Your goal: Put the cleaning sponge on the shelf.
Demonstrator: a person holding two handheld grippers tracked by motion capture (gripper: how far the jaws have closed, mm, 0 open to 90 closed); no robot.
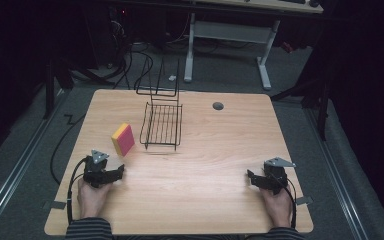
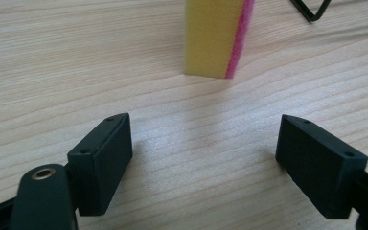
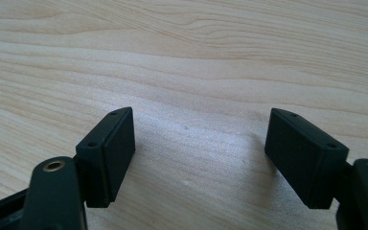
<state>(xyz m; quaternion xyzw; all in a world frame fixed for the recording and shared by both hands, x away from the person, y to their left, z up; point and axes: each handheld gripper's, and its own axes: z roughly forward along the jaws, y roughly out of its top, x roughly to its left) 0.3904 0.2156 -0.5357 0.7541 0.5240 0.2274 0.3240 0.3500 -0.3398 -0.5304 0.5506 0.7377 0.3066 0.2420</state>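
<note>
Left tongs (image 1: 120,171) wide, nothing between jaws, low over surface (image 1: 195,200) near front-left edge. Sponge (image 1: 123,139) stands on edge just ahead of them, apart, bare wood between; in left gripper view sponge (image 2: 219,36) cut off at top. Wire rack (image 1: 162,125) right of sponge, close, not touching. Right tongs (image 1: 250,178) wide, empty, near front-right edge; broad bare wood between both tongs.

Light wood-grain table (image 1: 205,200), round cable hole (image 1: 218,106) upper right of centre. Yellow-and-pink sponge (image 1: 123,139) stands on edge, centre-left. Black wire rack (image 1: 162,122) just right of it, near centre.
</note>
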